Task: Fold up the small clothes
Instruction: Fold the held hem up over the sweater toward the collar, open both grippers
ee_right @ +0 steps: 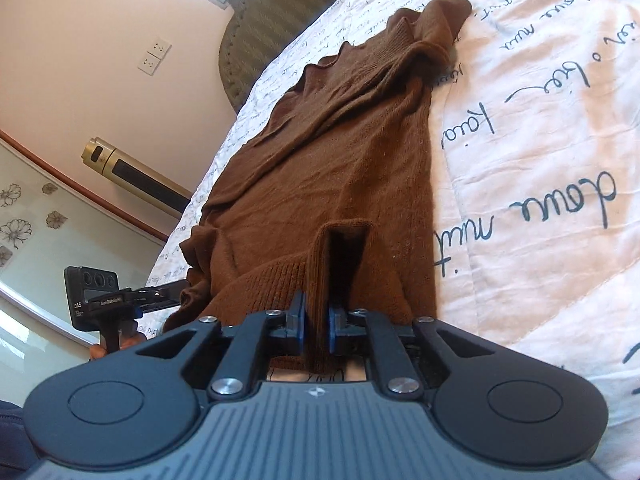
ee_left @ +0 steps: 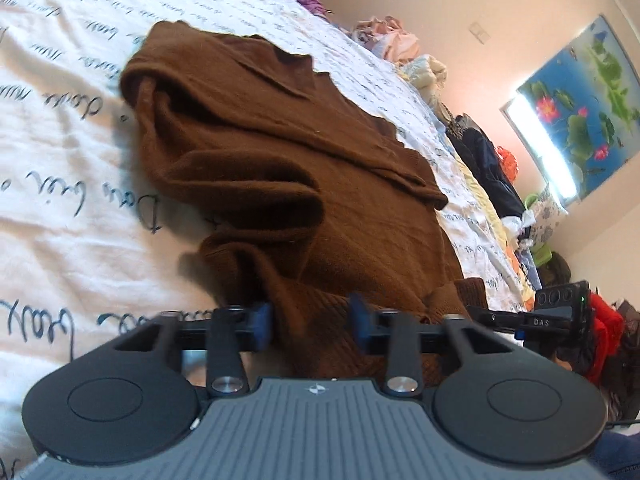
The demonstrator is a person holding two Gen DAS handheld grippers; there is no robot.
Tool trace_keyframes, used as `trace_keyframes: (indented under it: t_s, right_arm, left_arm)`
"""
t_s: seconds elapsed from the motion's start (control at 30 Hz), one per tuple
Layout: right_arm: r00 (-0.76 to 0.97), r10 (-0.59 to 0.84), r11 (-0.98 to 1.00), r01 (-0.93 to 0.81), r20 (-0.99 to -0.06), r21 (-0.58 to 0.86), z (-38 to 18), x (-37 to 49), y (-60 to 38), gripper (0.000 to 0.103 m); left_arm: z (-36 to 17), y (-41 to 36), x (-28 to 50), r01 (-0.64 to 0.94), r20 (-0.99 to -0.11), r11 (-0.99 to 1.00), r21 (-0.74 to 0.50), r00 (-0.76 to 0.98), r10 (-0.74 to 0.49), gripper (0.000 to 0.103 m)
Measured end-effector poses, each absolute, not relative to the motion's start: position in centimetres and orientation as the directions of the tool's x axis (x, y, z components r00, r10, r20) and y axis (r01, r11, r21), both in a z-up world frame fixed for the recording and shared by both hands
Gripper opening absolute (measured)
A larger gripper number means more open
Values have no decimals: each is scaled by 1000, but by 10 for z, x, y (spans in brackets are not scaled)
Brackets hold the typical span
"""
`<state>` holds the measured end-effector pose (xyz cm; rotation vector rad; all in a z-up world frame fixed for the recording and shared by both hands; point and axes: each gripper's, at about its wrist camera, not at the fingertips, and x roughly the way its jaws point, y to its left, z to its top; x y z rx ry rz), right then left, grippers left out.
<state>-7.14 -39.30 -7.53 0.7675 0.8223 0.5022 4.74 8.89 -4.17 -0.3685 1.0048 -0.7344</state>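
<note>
Brown sweater (ee_right: 328, 168) on bedsheet (ee_right: 540, 128) — hem pinched by right gripper (ee_right: 316, 326), left gripper (ee_left: 312, 318) spread.

Left gripper (ee_left: 312, 322): grey ribbed housing at near edge, small white compass-like mark in its middle. Two matte black round discs left and right, each with a raised inner ring. Black linkage bars with silver pivot screws; blue pads on black fingers (ee_left: 262, 320).

Right gripper (ee_right: 316, 326): same build, grey ribbed body, same white mark, black discs, black link arms, round silver screws, blue pads on fingers (ee_right: 298, 322).

In each view the other unit shows as a black box with three round sockets and white "DAS" lettering.
</note>
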Motion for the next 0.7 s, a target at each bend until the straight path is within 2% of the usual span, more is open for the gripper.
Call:
trace_keyframes:
  t_s: [0.03, 0.1, 0.27, 0.7]
  right_arm:
    - [589, 670, 622, -115, -451, 774, -75, -71, -392, 10]
    - [594, 662, 643, -135, -458, 754, -73, -72, -389, 10]
    - [645, 619, 682, -159, -448, 714, -52, -81, -383, 7]
    - [751, 599, 683, -296, -280, 667, 22, -104, -383, 7]
  left_arm:
    - [-45, 93, 49, 370, -622, 692, -619, 306, -720, 3]
    - [-47, 96, 46, 349, -620, 691, -633, 306, -722, 4]
    - [-23, 97, 28, 386, -623, 719, -578, 361, -694, 3]
    - [66, 127, -22, 495, -437, 659, -566, 497, -749, 3]
